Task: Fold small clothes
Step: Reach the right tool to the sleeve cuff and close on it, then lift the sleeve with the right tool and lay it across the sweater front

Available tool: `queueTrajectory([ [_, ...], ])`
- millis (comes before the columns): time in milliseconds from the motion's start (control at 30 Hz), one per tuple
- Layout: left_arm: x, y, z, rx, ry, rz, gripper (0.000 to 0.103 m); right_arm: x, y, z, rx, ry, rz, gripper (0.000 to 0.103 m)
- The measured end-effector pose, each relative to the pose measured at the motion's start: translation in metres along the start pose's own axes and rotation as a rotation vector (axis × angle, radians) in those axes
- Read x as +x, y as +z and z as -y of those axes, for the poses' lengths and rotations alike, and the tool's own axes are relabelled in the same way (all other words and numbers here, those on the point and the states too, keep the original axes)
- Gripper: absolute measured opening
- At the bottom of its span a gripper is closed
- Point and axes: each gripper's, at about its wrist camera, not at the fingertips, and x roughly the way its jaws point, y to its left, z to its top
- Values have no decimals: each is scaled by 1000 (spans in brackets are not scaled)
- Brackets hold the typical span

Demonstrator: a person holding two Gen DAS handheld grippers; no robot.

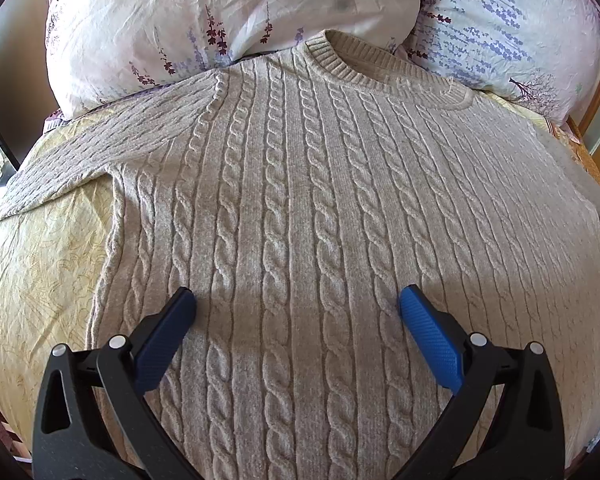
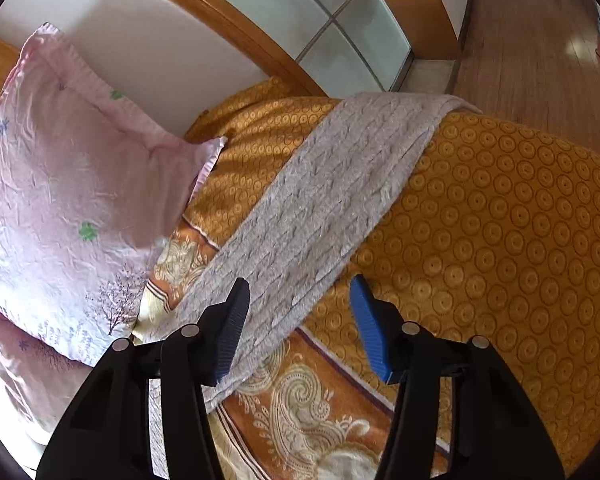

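Beige cable-knit sweater (image 1: 300, 200) lies flat, sleeve (image 2: 320, 208) outstretched; both grippers spread, empty

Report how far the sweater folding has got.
Done: the cable-knit sweater lies spread flat, front up, on the bedspread, collar toward the pillows. No fold is visible yet. In hand: nothing; the left hand-held gripper is open above the body, and the right hand-held gripper is open over the outstretched sleeve. Left: folding both sleeves in, then the body.

Sweater (image 1: 300, 200) hem cut off at frame bottom — sleeve (image 2: 320, 208) end blurred.
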Motion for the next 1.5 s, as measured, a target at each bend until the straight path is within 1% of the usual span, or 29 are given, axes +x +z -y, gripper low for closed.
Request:
queueTrajectory([
  [133, 0, 0, 0, 0, 0, 0, 101, 3, 7, 1, 24, -36, 67, 56],
  [267, 0, 0, 0, 1, -1, -1, 101, 8, 14, -2, -22, -54, 88, 54],
  [300, 1, 1, 0, 1, -2, -2, 101, 9, 15, -1, -27, -63, 89, 45],
  [333, 1, 1, 0, 3, -3, -3, 101, 10, 16, 1, -24, -65, 87, 31],
  [400, 1, 1, 0, 3, -6, -4, 101, 14, 17, 7, -4, -43, 59, 11],
  [467, 1, 2, 0, 3, -5, -4, 101, 12, 16, 5, -27, -37, 82, 10],
  [567, 1, 2, 0, 3, -6, -4, 101, 1, 13, -13, -114, -26, 141, 9],
  [600, 1, 2, 0, 3, -6, -4, 101, -4, 12, -20, -138, -8, 155, 9],
  [667, 1, 2, 0, 3, -6, -4, 101, -14, 9, -39, -183, 57, 169, 8],
  [733, 1, 2, 0, 3, -8, -4, 101, -23, 3, -62, -231, 138, 171, 8],
  [800, 2, 2, 1, 2, -11, -4, 101, -32, -8, -87, -282, 247, 151, 3],
  [833, 2, 2, 1, 1, -12, -4, 101, -36, -15, -103, -318, 301, 137, 3],
  [900, 2, 2, 1, 2, -12, -2, 101, -41, -37, -139, -418, 387, 102, 3],
  [933, 2, 2, 1, 3, -12, -2, 101, -43, -49, -153, -470, 406, 78, 3],
  [1000, 1, 1, 1, 4, -13, 0, 101, -37, -67, -176, -540, 386, 30, 3],
  [1033, 1, 1, 1, 5, -14, 1, 101, -33, -71, -179, -548, 362, 16, 3],
  [1067, 1, 1, 1, 5, -14, 1, 101, -28, -72, -178, -538, 311, 11, 5],
  [1100, 1, 1, 1, 4, -15, 1, 101, -25, -69, -172, -510, 261, 11, 13],
  [1133, 1, 1, 1, 4, -16, 1, 101, -21, -63, -161, -465, 210, 8, 31],
  [1200, 1, 1, 1, 5, -15, 1, 101, -18, -47, -134, -383, 130, 18, 52],
  [1267, 1, 1, 1, 4, -15, 1, 101, -19, -29, -105, -316, 43, 42, 52],
  [1367, 0, 1, 2, 4, -16, 1, 101, -15, -9, -72, -226, -59, 47, 52],
  [1400, 0, 1, 2, 4, -15, 1, 101, -11, -4, -65, -206, -81, 36, 52],
  [1500, 0, 1, 2, 4, -15, 1, 101, 4, 2, -58, -181, -94, 19, 52],
])
